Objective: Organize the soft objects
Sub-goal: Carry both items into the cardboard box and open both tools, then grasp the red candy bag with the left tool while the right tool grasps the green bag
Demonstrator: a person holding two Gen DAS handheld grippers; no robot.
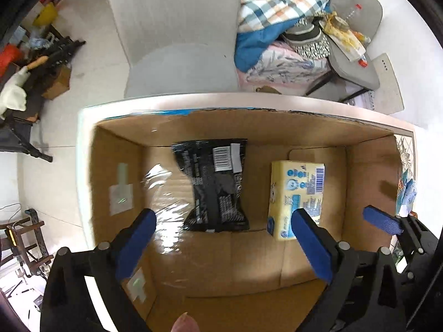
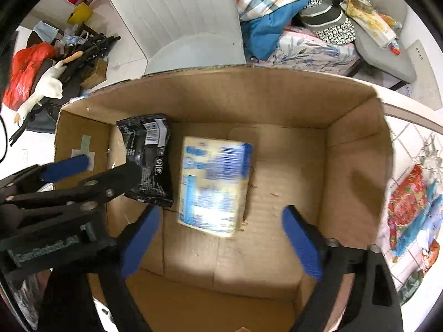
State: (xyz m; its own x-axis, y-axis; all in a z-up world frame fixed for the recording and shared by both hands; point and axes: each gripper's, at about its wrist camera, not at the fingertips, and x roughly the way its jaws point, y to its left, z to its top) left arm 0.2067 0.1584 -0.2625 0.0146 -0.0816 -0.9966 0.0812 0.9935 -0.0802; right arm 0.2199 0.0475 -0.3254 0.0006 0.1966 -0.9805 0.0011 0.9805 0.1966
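Hung spread and empty, both claws (image 1: 221, 238) (image 2: 221, 238), over box (image 2: 357, 149); black packet (image 1: 216, 185) and yellow pack (image 1: 296, 191) lengthwise below.

- Lived-in home, cluttered room.
- Heaped checked bedding (image 1: 277, 2) and floral quilt (image 2: 313, 49) on a bed.
- White padded chair (image 2: 177, 19) on pale tiled floor (image 1: 91, 63).
- Plush goose (image 2: 47, 88) among piled odds.

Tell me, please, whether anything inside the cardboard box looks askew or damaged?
Only mildly: the black packet is crumpled and lies skewed to the cardboard box walls. The yellow tissue pack lies flat and intact beside it, apart.
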